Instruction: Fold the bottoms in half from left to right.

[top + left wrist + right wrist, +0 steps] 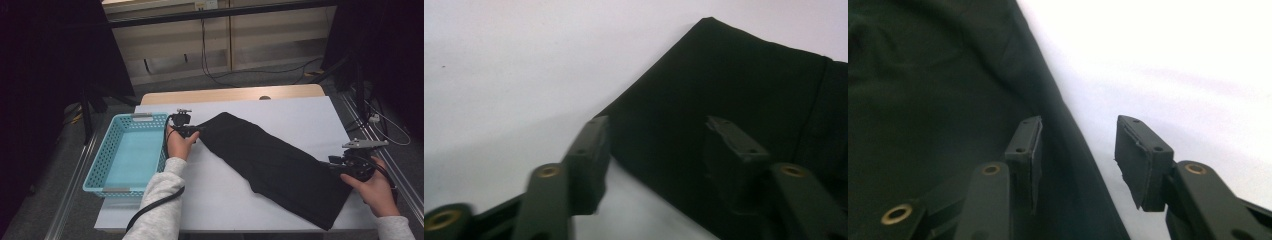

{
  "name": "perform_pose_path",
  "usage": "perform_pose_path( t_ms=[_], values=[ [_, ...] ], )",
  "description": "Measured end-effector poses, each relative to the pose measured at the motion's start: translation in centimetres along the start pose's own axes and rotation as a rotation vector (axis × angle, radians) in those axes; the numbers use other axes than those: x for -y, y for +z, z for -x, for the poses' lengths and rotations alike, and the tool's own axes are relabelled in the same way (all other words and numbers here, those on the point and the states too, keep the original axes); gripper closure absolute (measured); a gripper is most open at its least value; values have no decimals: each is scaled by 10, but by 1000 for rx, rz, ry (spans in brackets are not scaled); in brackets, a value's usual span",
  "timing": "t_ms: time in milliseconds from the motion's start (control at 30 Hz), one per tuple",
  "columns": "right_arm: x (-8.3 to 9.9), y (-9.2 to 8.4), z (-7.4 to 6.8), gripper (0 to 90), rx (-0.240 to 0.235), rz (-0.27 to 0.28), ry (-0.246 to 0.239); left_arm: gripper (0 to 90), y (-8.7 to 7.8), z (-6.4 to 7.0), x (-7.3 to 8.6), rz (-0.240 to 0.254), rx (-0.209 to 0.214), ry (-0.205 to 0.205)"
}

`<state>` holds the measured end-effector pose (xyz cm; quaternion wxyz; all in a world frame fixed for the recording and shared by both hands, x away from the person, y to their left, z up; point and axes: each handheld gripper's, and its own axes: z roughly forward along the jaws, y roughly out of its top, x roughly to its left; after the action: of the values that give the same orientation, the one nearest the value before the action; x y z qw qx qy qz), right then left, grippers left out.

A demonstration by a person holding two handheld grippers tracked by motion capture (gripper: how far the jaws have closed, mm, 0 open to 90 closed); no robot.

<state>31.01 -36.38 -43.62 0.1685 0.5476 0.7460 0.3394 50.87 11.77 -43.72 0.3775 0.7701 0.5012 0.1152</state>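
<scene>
A long black cloth [270, 165] lies flat and slanted across the white table cover [220, 200], from upper left to lower right. My left gripper [199, 129] is at its upper left end. In the left gripper view the gripper [656, 145] stands open, and the cloth [724, 75] edge runs between the jaws without being pinched. My right gripper [332, 167] is at the cloth's lower right side. In the right gripper view it [1078, 145] is also open, one jaw over the cloth [923, 100] and the other over the white cover.
A light blue plastic basket [100, 165] stands with nothing in it at the table's left edge, close to my left hand. A tan tabletop strip [225, 94] shows beyond the white cover. Cables lie on the floor behind the table.
</scene>
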Motion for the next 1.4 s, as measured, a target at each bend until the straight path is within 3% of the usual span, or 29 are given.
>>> perform_pose_path(
  t_ms=[100,300,367,433,533,600,733,833,867,900,1000,1100,1267,1400],
  values=[
    [4,-1,3,543,7,-18,4,340,-7,7,8,4,28,13],
    [11,2,5,566,2,-89,22,309,-10,13,18,4,45,35],
    [12,2,5,589,-2,-85,18,292,-11,14,20,-5,43,33],
    [12,3,3,668,1,-85,11,290,-11,15,22,-7,44,33],
    [11,4,0,850,-57,-102,18,293,-11,15,23,-9,40,25],
    [11,5,-2,863,-88,-108,7,294,-11,15,24,-11,42,17],
    [9,1,4,873,-57,-116,-9,302,-8,16,25,-11,42,19],
    [12,1,11,868,-65,-100,7,300,-5,16,25,-14,41,14],
    [11,1,11,867,-43,-96,0,301,-4,16,25,-15,43,10],
    [10,1,11,857,-28,-94,-10,302,-3,15,25,-19,45,12],
    [9,3,9,659,5,-77,-24,296,-2,15,25,-14,44,9],
    [7,3,3,565,-2,-59,-46,294,-2,15,25,-10,46,6],
    [-4,2,-15,446,-10,6,-80,266,0,15,25,-9,51,16],
    [-9,8,-30,447,-48,7,-118,257,0,15,25,-13,50,17]
  ],
)
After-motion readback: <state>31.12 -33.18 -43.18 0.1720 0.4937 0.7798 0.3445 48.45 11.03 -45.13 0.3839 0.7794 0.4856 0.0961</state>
